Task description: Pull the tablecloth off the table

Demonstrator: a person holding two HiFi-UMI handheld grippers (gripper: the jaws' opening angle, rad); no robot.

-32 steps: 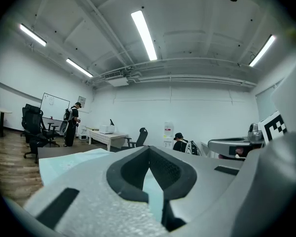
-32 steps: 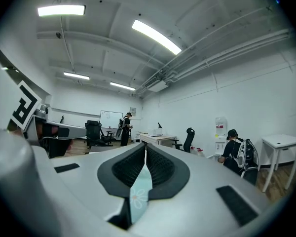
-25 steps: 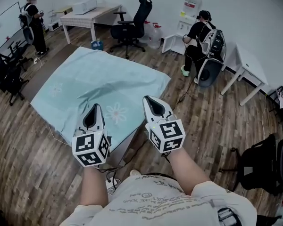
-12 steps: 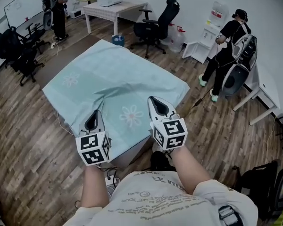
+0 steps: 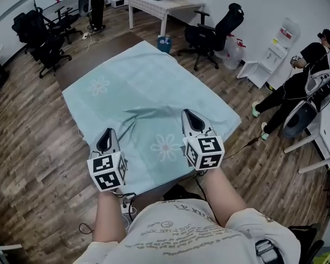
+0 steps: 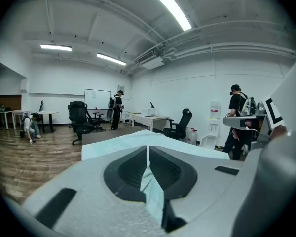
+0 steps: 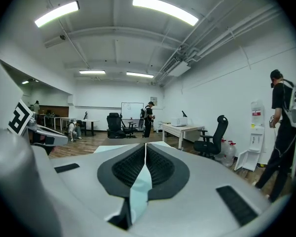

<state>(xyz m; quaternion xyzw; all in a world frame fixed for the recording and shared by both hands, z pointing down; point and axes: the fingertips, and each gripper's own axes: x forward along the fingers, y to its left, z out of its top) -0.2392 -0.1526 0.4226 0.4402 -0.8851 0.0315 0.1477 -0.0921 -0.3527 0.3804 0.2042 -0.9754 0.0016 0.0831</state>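
Note:
A pale teal tablecloth (image 5: pixel 143 95) with white flower prints lies over a dark brown table (image 5: pixel 96 51), whose bare far-left end shows. The near edge of the cloth is lifted and rumpled between my two grippers. My left gripper (image 5: pixel 106 132) is shut on the cloth's near-left edge, and a strip of teal cloth (image 6: pixel 152 189) is pinched between its jaws. My right gripper (image 5: pixel 188 114) is shut on the near-right edge, with a fold of cloth (image 7: pixel 139 189) caught in its jaws. Both grippers are raised above the table's near side.
Black office chairs (image 5: pixel 214 32) stand beyond the table, others (image 5: pixel 44 37) at the left. A white desk (image 5: pixel 162 4) is at the back, a water dispenser (image 5: pixel 278 43) at the right. A person (image 5: pixel 297 87) stands at the right. Cables (image 5: pixel 126 202) lie on the wooden floor by my feet.
The cloth has slid toward me, baring more of the dark table's far-left end. Both grippers keep their hold, and my view has shifted so the room appears further right.

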